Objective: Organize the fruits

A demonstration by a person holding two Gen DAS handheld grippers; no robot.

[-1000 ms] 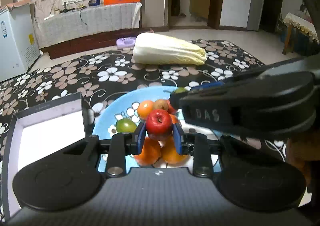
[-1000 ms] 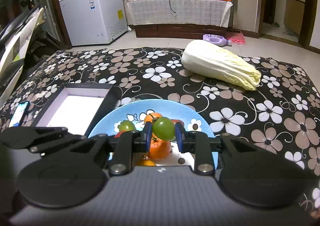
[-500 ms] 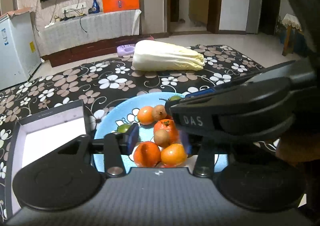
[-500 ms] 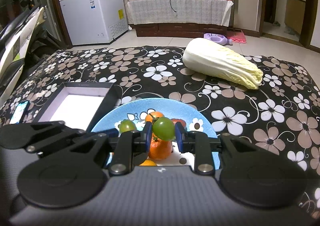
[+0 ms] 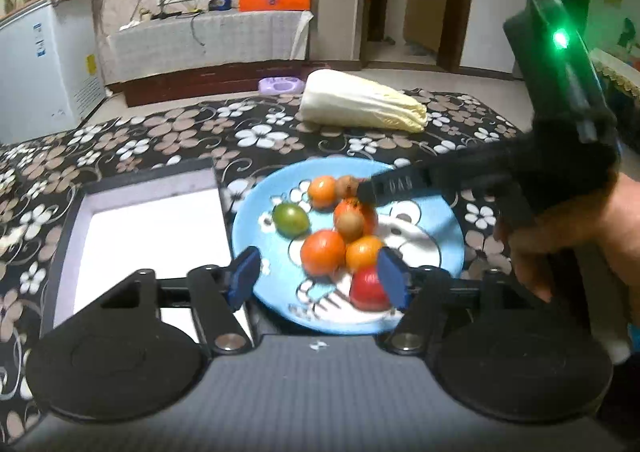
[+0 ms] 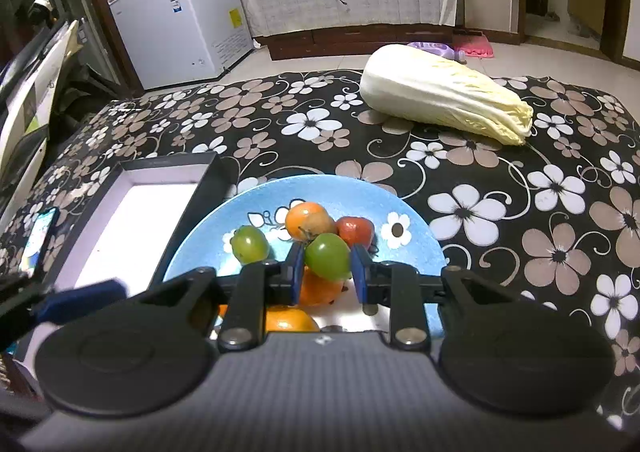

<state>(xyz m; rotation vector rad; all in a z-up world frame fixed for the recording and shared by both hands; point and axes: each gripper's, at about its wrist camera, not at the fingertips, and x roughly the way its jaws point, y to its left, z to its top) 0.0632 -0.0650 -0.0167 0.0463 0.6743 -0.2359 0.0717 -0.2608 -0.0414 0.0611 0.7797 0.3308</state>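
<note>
A blue plate (image 5: 424, 212) holds several fruits: oranges (image 5: 322, 252), a green tomato (image 5: 291, 218) and a red apple (image 5: 368, 288). My left gripper (image 5: 319, 279) hovers over the plate's near edge, its jaws opening. The apple lies on the plate just inside the right pad, and neither pad presses on it. In the right wrist view my right gripper (image 6: 328, 270) is shut on a second green tomato (image 6: 328, 254), held above the plate (image 6: 416, 228). A person's hand (image 5: 560, 236) carries that gripper in from the right.
A black box with a white inside (image 5: 160, 236) sits just left of the plate. A napa cabbage (image 6: 444, 96) lies at the far side of the floral cloth. A phone (image 6: 38, 236) rests at the left edge. A white freezer and a TV bench stand behind.
The left gripper let go of the red apple, which now lies on the plate, then opened wide and drew back. The right gripper kept still, holding the green tomato.
</note>
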